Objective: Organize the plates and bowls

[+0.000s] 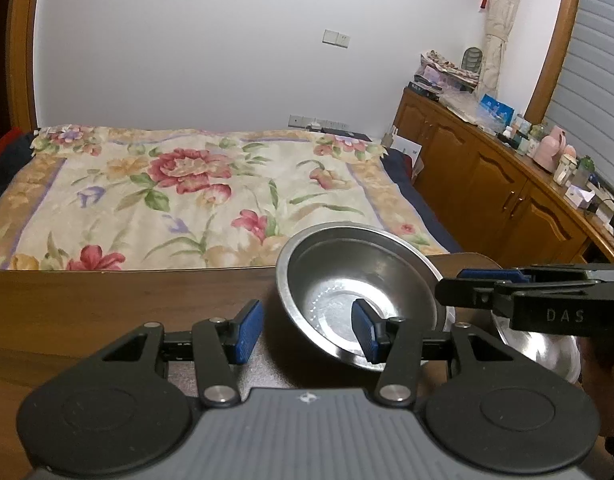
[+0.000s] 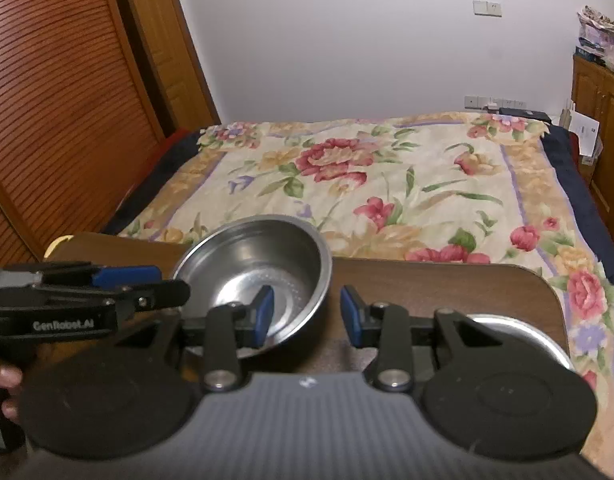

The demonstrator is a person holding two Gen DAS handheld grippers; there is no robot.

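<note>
The left gripper (image 1: 307,334) was seen with its jaws parted and nothing pressed between them. One blue pad was set inside the bowl (image 1: 339,272) and the other outside, so that the near-left wall was straddled but, as far as could be judged, not clamped. The right gripper (image 2: 307,314) was held the same way on the opposite side, with one pad over the bowl's inside, the other beyond its rim, and a gap visible on either side of the wall. No grip was shown by either.

The steel bowl was found near the middle of the brown table (image 1: 107,312), between the two grippers. Whether it was sitting flat could not be told.

A second steel dish (image 2: 523,332) was seen lower right on the same table, beside the bowl and half hidden behind the right gripper; whether it was a plate or a bowl could not be made out. The two were not shown stacked.

The task was judged to be at an early stage, with the bowl approached from both sides but not taken up and the stacking left to be done. A bed (image 1: 187,200) lay beyond the table.
</note>
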